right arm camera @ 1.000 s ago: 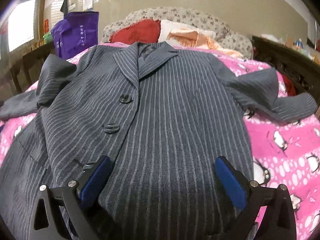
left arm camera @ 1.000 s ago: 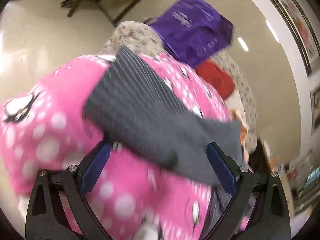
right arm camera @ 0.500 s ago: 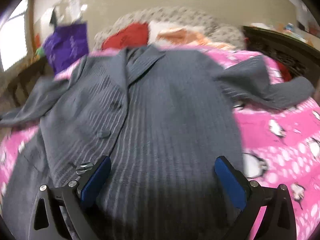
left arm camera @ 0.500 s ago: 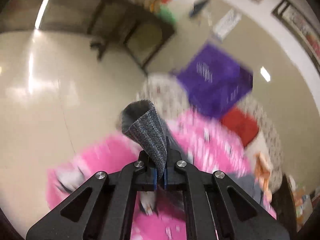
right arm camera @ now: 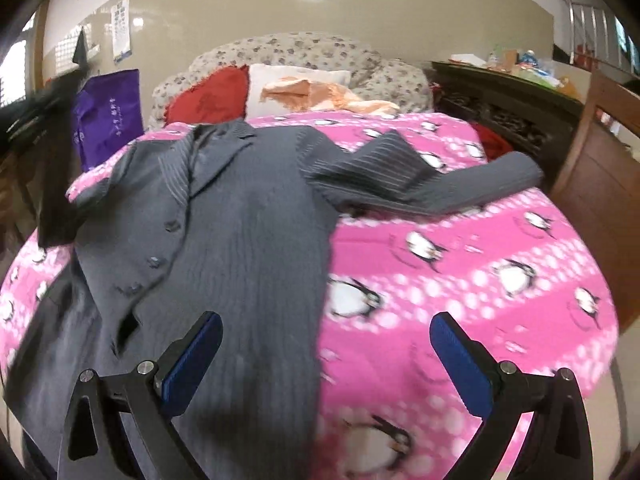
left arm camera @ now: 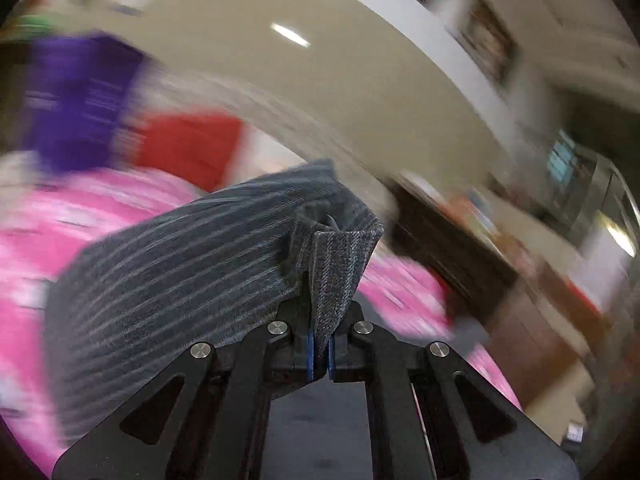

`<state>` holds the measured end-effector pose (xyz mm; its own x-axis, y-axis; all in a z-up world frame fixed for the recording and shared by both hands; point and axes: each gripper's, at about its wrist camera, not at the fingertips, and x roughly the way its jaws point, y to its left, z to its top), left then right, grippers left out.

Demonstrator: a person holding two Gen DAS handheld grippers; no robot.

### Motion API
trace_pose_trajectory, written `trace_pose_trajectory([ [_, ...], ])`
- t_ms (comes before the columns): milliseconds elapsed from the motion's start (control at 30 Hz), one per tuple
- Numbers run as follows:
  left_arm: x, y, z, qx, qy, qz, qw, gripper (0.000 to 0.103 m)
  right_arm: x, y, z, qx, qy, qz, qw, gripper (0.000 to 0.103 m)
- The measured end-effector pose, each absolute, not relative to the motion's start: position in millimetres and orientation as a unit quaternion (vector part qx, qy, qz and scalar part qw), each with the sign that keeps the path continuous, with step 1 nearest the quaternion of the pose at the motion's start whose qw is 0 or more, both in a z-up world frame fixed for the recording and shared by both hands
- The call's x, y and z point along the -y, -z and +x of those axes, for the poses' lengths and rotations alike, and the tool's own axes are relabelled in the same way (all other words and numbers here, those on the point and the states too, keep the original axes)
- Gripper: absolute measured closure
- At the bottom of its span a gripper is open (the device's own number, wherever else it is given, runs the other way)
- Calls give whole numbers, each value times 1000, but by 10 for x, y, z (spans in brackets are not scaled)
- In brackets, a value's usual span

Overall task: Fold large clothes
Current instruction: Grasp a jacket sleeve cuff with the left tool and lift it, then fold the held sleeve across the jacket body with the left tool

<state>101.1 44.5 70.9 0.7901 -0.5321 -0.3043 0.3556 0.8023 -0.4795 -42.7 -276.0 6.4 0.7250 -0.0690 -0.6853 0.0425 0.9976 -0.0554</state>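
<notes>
A grey pinstriped suit jacket (right arm camera: pixel 240 216) lies face up on a pink penguin-print bedspread (right arm camera: pixel 460 264). Its right sleeve (right arm camera: pixel 432 188) stretches across the bedspread toward the right. My left gripper (left arm camera: pixel 319 354) is shut on the cuff of the other sleeve (left arm camera: pixel 336 264), lifted off the bed; that sleeve hangs as a dark blurred shape at the left edge of the right wrist view. My right gripper (right arm camera: pixel 326 354) is open with nothing between its fingers, hovering above the jacket's lower right edge.
A red cushion (right arm camera: pixel 212 98), a white pillow with orange cloth (right arm camera: pixel 320 88) and a floral headboard (right arm camera: pixel 300 54) stand at the head of the bed. A purple bag (right arm camera: pixel 108 120) sits left of the bed, dark wooden furniture (right arm camera: pixel 520 120) to its right.
My left gripper closed on the left sleeve cuff and lifted it, swinging to the right. My right gripper rose and shifted right, staying open.
</notes>
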Motion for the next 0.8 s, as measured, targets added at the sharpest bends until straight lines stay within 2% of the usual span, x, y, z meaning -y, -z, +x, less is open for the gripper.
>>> trace_pose_trajectory([
  [100,491,-328,1173,-264,309,-165,899,100,2899,-11,-530,-379,44,-26,924,0],
  [267,1131,433,1238,-357,323,-139,865,100,3172,140,-578,-399,65,-17,915,0],
  [333,1104,500,1242,-379,322,-156,853,97,3243,177,-552,-403,69,-6,912,0],
  [400,1087,518,1216,-391,336,-171,840,81,3278,183,-490,-406,70,1,911,0],
  [467,1055,480,1158,-405,344,-176,829,48,3264,139,-420,-403,71,1,912,0],
  [600,828,340,996,-414,364,-181,814,45,3198,-42,-287,-380,70,1,922,0],
  [767,-129,-103,965,-319,274,-191,887,45,3022,-363,31,-331,39,13,943,1],
  [800,-324,-146,1024,-306,237,-198,901,45,2939,-407,106,-322,26,6,946,10],
])
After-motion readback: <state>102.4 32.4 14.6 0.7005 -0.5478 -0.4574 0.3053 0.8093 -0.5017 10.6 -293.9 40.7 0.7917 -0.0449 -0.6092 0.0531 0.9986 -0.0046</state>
